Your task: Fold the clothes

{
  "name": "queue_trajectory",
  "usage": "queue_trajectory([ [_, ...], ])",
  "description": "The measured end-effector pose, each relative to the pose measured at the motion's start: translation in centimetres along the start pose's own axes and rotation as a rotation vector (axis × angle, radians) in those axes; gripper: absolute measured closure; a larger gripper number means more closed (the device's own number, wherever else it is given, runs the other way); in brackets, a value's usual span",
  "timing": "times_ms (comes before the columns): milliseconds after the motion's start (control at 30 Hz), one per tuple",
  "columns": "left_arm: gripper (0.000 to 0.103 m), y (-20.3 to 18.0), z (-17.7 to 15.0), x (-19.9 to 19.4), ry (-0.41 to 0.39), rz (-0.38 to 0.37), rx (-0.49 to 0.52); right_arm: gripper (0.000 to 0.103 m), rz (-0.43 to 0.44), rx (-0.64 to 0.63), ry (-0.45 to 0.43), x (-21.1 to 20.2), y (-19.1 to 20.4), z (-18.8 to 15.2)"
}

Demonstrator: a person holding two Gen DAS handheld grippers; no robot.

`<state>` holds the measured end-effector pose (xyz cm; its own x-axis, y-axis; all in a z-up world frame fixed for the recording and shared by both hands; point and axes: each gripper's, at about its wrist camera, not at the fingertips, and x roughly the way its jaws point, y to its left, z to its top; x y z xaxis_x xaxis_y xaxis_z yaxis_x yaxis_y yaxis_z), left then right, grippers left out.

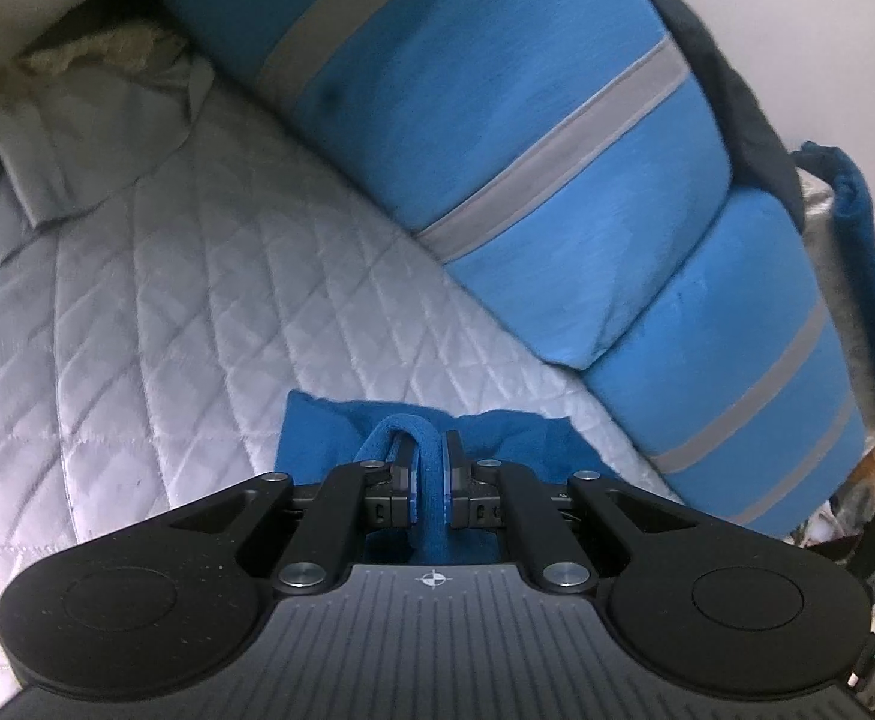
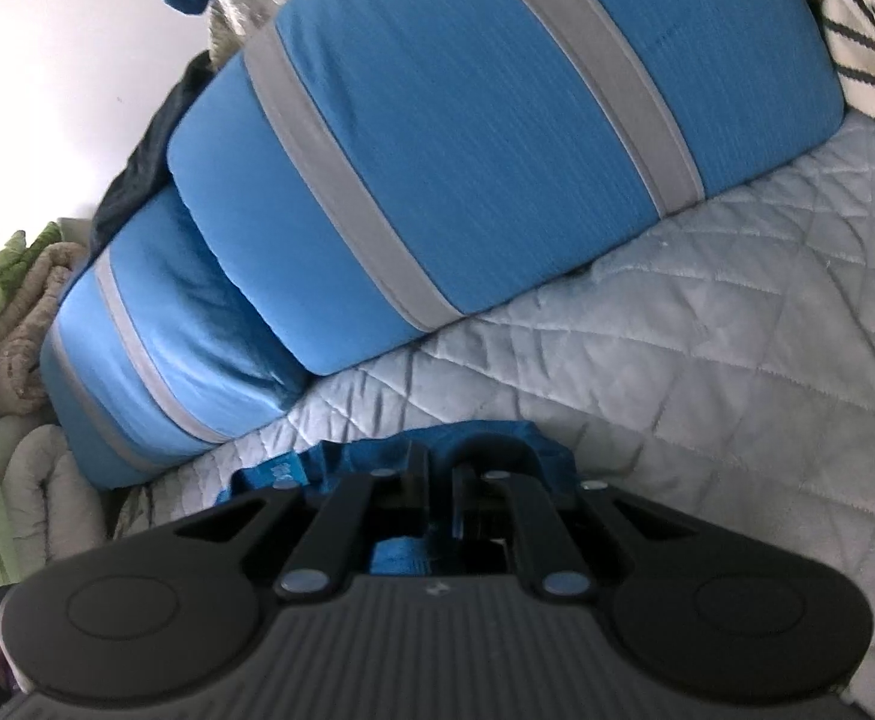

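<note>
Visibly bunched, deep-blue fleecy garment (image 1: 341, 432), pinched edge

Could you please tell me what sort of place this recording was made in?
Most likely a bedroom: a quilted grey bedspread covers the bed, two blue pillows with grey stripes lie along it, and folded blankets are piled at one side.

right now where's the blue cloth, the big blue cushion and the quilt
blue cloth (image 1: 317, 438): left wrist view, flat part left of the tool
big blue cushion (image 2: 497, 120): right wrist view, blue panel between the grey stripes
quilt (image 1: 167, 330): left wrist view, bare stitched top
</note>
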<state>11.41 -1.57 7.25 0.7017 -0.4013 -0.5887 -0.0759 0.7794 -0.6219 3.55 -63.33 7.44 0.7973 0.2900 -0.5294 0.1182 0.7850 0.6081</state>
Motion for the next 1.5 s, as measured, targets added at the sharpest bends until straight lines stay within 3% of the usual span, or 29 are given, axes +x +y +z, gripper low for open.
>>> queue_trajectory([
  [200, 0.094, 1.3, -0.5, 0.9, 0.022, -0.017, -0.067, 0.092, -0.024, 0.051, 0.023, 1.3, -1.0, -0.7],
  [267, 0.091, 1.7, -0.5, 0.9, 0.034, -0.048, -0.101, 0.079, -0.022, 0.071, 0.035, 1.5, -1.3, -0.8],
  [300, 0.084, 1.9, -0.4, 0.9, 0.041, -0.06, -0.115, 0.062, -0.017, 0.078, 0.041, 1.5, -1.4, -0.8],
  [367, 0.075, 2.1, -0.4, 0.6, 0.056, -0.078, -0.135, 0.051, 0.001, 0.073, 0.048, 1.2, -1.3, -0.8],
  [433, 0.07, 2.2, -0.4, 0.2, 0.068, -0.089, -0.145, 0.033, 0.003, 0.053, 0.058, 0.9, -1.0, -0.9],
  [633, 0.068, 1.5, -1.5, -0.5, 0.124, -0.067, -0.079, 0.03, 0.008, -0.007, 0.116, 0.1, -0.7, -1.7],
  [867, 0.069, 1.6, -3.3, -0.9, 0.174, -0.029, -0.031, 0.035, 0.015, -0.021, 0.159, -0.8, -0.9, -3.5],
  [900, 0.069, 1.6, -3.4, -0.9, 0.181, -0.031, -0.025, 0.047, 0.018, -0.015, 0.159, -0.9, -1.0, -3.7],
  [933, 0.069, 1.5, -3.5, -0.9, 0.188, -0.031, -0.015, 0.05, 0.022, -0.006, 0.161, -0.9, -1.0, -3.8],
  [1000, 0.082, 1.2, -3.6, -1.0, 0.201, -0.032, 0.007, 0.062, 0.026, 0.003, 0.165, -1.0, -1.0, -4.0],
  [1033, 0.085, 0.9, -3.5, -1.0, 0.209, -0.035, 0.018, 0.075, 0.029, -0.003, 0.165, -1.0, -0.9, -4.0],
  [1133, 0.094, 0.0, -2.9, -1.4, 0.21, -0.067, 0.047, 0.09, 0.044, -0.014, 0.158, -1.2, -0.4, -3.7],
  [1500, 0.098, -2.8, 0.7, -1.8, 0.09, -0.135, 0.048, 0.095, 0.1, 0.025, 0.041, -1.2, 1.4, -0.1],
])
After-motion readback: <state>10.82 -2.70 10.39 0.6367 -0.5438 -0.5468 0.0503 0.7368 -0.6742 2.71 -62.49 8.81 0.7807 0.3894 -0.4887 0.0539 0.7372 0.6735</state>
